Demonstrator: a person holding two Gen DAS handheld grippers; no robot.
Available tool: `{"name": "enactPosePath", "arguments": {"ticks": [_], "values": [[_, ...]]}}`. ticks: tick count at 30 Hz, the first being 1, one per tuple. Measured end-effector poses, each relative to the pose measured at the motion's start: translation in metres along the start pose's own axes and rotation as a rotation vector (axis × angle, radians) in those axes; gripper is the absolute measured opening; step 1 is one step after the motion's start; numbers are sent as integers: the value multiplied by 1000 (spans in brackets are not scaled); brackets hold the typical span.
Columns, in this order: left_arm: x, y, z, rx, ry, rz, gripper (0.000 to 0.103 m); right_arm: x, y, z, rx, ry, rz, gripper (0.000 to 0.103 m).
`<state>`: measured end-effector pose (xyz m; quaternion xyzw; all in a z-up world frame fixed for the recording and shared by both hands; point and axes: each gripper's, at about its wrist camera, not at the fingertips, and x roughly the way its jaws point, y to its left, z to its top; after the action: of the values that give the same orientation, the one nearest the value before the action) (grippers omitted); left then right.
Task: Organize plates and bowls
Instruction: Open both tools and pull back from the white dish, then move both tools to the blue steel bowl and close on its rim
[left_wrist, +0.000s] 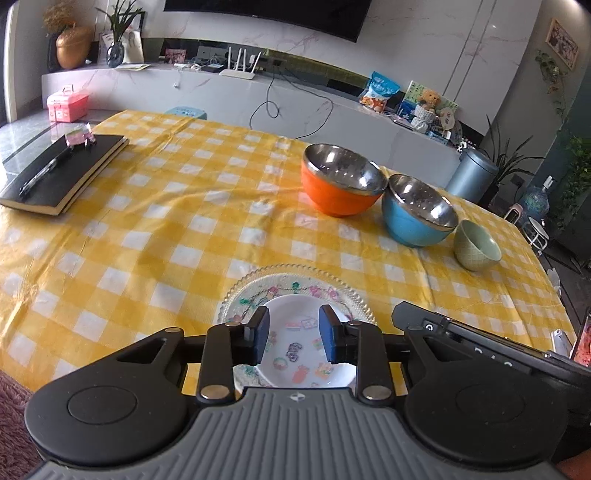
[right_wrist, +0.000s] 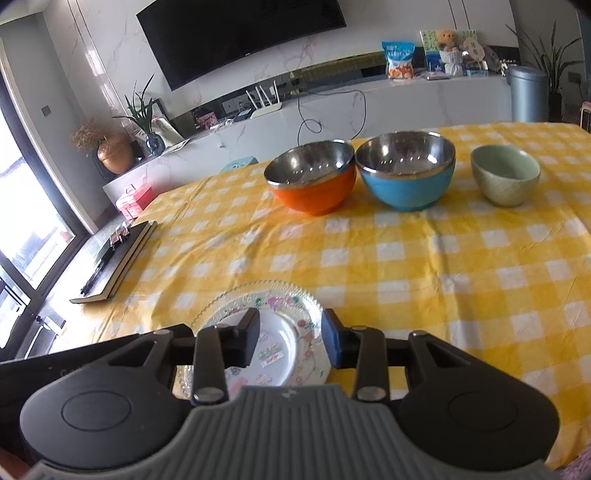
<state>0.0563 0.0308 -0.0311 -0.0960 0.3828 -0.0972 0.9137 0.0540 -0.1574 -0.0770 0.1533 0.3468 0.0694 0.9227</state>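
1. We've got both tongs let go: the left gripper (left_wrist: 294, 334) and right gripper (right_wrist: 290, 336) hang over the plates with jaws parted, gripping nothing.
2. A small white plate (left_wrist: 303, 354) sits on a floral plate (left_wrist: 280, 291), which sits on a clear glass plate (left_wrist: 236, 291), near the table's front edge.
3. Behind them on the yellow checked tablecloth (left_wrist: 166, 240) we see a row: orange bowl (left_wrist: 340, 181), blue bowl (left_wrist: 419, 212), green cup (left_wrist: 476, 245).

Left wrist view: mounted on the left hand-held gripper (left_wrist: 294, 334), looking forward and down across the checked surface (left_wrist: 147, 236), close above a stacked plate (left_wrist: 295, 295). Right wrist view: same low forward tilt from the right hand-held gripper (right_wrist: 290, 341), set further right. Shared: plate, orange bowl (left_wrist: 340, 181), blue bowl (left_wrist: 419, 212), green cup (left_wrist: 476, 245), black notebook (left_wrist: 62, 173), television wall.
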Motion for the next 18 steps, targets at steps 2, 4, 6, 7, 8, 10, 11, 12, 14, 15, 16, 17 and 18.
{"name": "enactPosePath", "arguments": {"ticks": [2,4,6,7,8,10,11,12,14,15,16,17,18], "values": [[-2,-9,5,22,-13,-18,39,-5,-4,6,2,-17,-15,39],[-4,-19,11,36,-30,-40,49,-9,-10,14,1,-26,-24,39],[-5,-29,18,38,-49,-60,52,-12,-14,21,0,-25,-41,40],[-5,-33,22,43,-59,-66,53,-14,-17,25,-1,-26,-53,40],[-5,-39,26,56,-69,-70,55,-16,-20,30,0,-29,-63,47],[-5,-48,34,76,-92,-77,56,-21,-28,39,10,-48,-106,71],[-4,-52,40,81,-101,-88,56,-23,-32,43,7,-70,-126,71],[-2,-56,44,86,-106,-99,56,-26,-36,47,-8,-89,-143,71],[3,-63,53,90,-111,-108,56,-27,-44,59,-25,-99,-168,71],[6,-67,57,91,-113,-104,56,-27,-50,66,-20,-101,-181,71],[9,-71,61,97,-119,-95,56,-27,-56,73,-10,-103,-190,71],[12,-74,64,103,-126,-85,56,-26,-61,80,-1,-105,-195,71],[15,-79,68,107,-130,-73,56,-25,-66,86,3,-107,-199,71]]}}
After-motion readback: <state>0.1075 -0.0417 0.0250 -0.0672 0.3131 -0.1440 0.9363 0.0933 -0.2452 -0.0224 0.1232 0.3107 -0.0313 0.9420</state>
